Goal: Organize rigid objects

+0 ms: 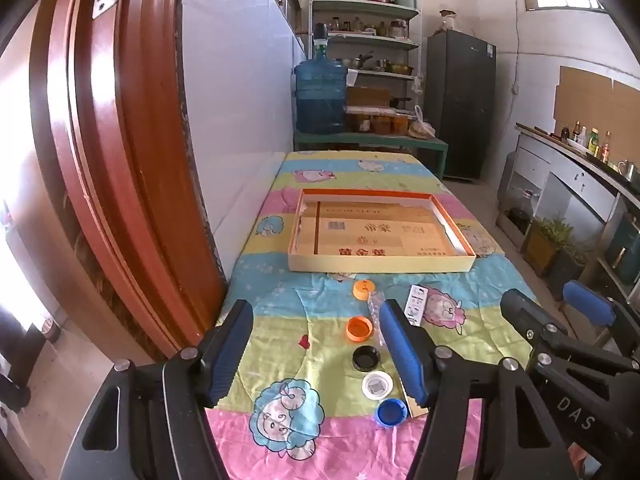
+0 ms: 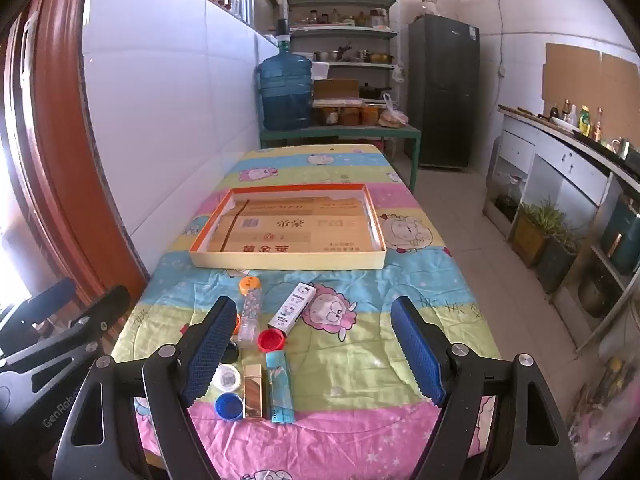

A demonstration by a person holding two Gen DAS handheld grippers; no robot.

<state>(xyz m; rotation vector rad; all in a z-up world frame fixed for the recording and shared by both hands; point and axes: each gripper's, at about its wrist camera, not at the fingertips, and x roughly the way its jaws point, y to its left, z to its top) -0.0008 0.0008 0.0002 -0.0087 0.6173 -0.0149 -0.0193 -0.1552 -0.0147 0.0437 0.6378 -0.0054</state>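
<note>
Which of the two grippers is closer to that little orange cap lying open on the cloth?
Left gripper: the orange cap lies between its fingers. The right gripper hangs farther right.

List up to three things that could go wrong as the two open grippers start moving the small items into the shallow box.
1. The caps lie close together: gripping the white cap may knock the blue cap or gold lighter.
2. The clear bottle lies on its side and could roll.
3. The blue lighter sits near the table's front edge; a nudge might push it off.
</note>
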